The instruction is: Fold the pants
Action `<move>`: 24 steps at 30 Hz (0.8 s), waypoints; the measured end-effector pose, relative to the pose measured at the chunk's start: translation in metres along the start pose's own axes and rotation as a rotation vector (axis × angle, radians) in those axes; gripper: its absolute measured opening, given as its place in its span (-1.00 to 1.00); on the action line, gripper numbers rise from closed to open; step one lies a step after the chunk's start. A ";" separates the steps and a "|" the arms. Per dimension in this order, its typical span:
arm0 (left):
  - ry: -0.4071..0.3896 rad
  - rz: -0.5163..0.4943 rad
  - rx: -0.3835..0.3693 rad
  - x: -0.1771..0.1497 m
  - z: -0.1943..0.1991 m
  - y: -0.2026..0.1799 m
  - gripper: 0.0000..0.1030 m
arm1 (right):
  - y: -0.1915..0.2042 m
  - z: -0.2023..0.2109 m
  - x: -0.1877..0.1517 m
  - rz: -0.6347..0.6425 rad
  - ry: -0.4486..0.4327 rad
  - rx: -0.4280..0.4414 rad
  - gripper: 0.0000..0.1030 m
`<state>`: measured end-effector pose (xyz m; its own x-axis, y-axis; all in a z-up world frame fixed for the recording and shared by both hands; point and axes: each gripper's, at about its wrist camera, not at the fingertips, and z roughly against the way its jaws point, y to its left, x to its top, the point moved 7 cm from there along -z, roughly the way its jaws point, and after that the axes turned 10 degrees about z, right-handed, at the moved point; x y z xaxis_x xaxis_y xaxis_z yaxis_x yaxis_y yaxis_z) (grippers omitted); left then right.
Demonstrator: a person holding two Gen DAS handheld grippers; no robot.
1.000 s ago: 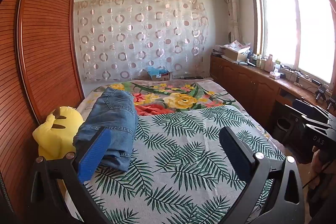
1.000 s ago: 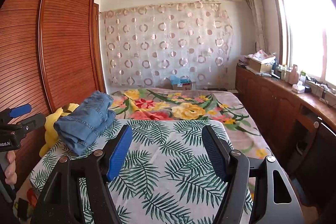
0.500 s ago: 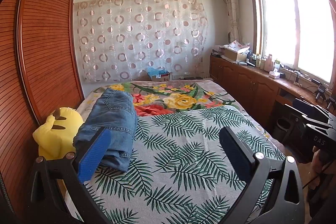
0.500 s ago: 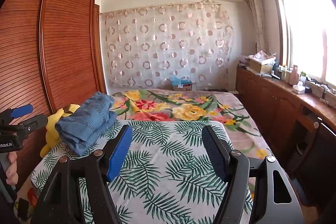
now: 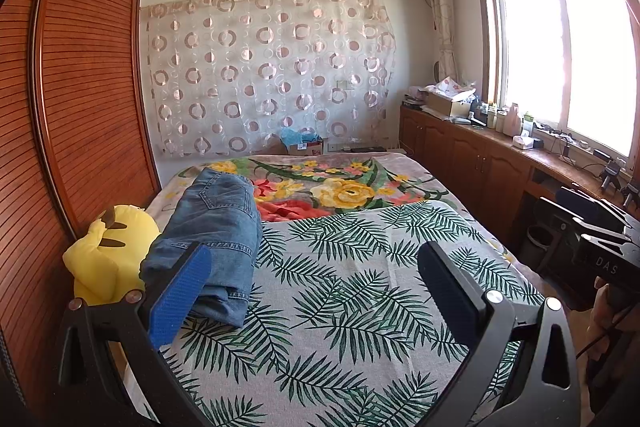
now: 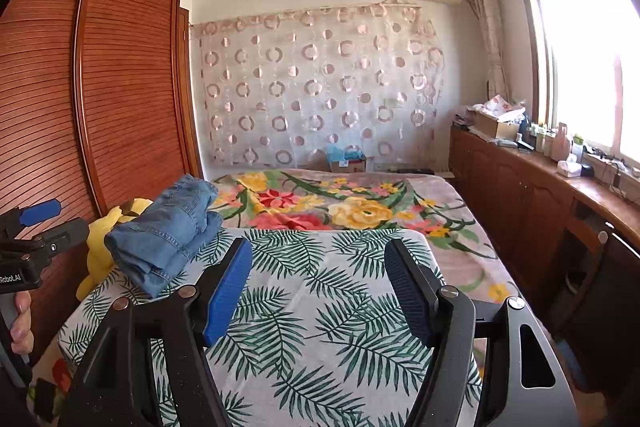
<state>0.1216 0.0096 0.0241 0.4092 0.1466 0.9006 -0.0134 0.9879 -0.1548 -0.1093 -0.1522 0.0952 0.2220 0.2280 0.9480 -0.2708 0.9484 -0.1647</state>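
Observation:
A pair of blue jeans (image 5: 216,231) lies folded in a thick stack on the left side of the bed, on the palm-leaf cover (image 5: 340,299). The same jeans (image 6: 168,231) show at the left in the right wrist view. My left gripper (image 5: 316,259) hovers over the near part of the bed, open, with nothing between its fingers; its left blue pad (image 5: 180,295) overlaps the near end of the jeans in the picture. My right gripper (image 6: 318,267) is open and empty over the leaf cover, to the right of the jeans.
A yellow plush toy (image 5: 108,255) sits between the jeans and the wooden slatted wardrobe (image 5: 88,95). A floral blanket (image 5: 340,187) covers the far half of the bed. Wooden cabinets (image 5: 480,167) with clutter run along the right wall under the window.

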 end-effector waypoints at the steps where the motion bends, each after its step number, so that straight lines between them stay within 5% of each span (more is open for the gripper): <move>1: 0.000 0.000 0.000 0.000 0.000 0.000 1.00 | 0.000 0.000 0.000 0.000 0.000 0.000 0.37; 24: -0.002 0.000 -0.003 0.000 0.001 0.001 1.00 | -0.001 -0.001 -0.001 -0.004 0.006 0.000 0.37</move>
<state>0.1211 0.0102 0.0247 0.4070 0.1470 0.9015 -0.0109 0.9877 -0.1562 -0.1089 -0.1530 0.0940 0.2285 0.2254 0.9471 -0.2703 0.9493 -0.1607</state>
